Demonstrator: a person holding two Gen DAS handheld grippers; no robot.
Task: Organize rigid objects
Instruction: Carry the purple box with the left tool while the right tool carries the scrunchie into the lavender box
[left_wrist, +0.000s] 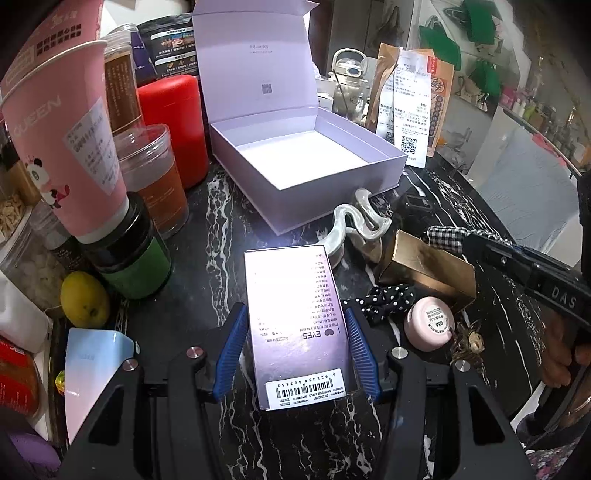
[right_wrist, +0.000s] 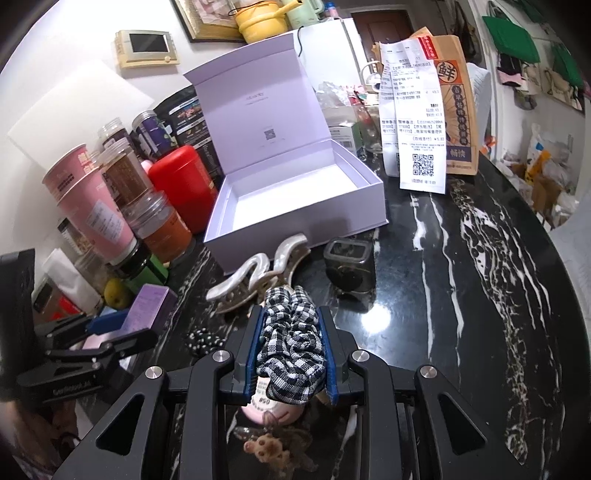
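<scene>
My left gripper is shut on a shiny lilac carton with a barcode label, held above the black marble table. It also shows in the right wrist view. My right gripper is shut on a black-and-white checked scrunchie. An open, empty lilac gift box stands ahead with its lid up. A pearly hair claw, a gold carton, a dotted scrunchie and a pink round pot lie on the table.
Pink paper cups, jars, a red canister and a lemon crowd the left. A paper bag with receipts stands behind the box. A dark square jar sits right of the claw. A furry hair tie lies under my right gripper.
</scene>
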